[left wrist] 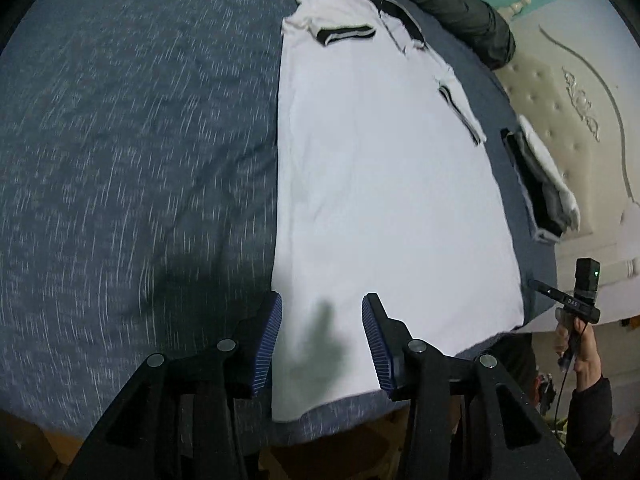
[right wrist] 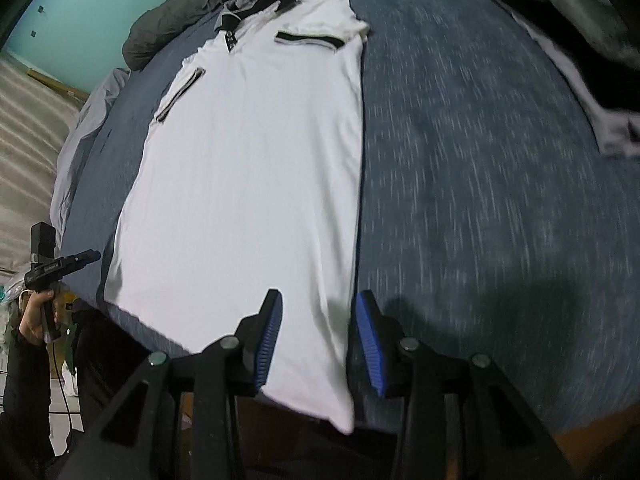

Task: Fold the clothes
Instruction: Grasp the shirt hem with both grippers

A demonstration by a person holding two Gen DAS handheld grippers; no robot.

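Jaws of left gripper point(left wrist: 322, 340) and right gripper point(right wrist: 316, 338) part-open, empty, each above hem corner at frame bottom. White polo shirt point(left wrist: 380, 184) flat on blue bedspread point(left wrist: 132, 140); long axis runs from hem toward collar, upper frame. Both equally near.

Ahead of our blue-padded black left gripper point(left wrist: 322, 340) lies a white polo shirt point(left wrist: 380, 184) with black trim, on a blue bedspread point(left wrist: 132, 140) flecked white; beyond it, a dark grey garment point(left wrist: 452, 8) and a teal wall point(right wrist: 100, 8).
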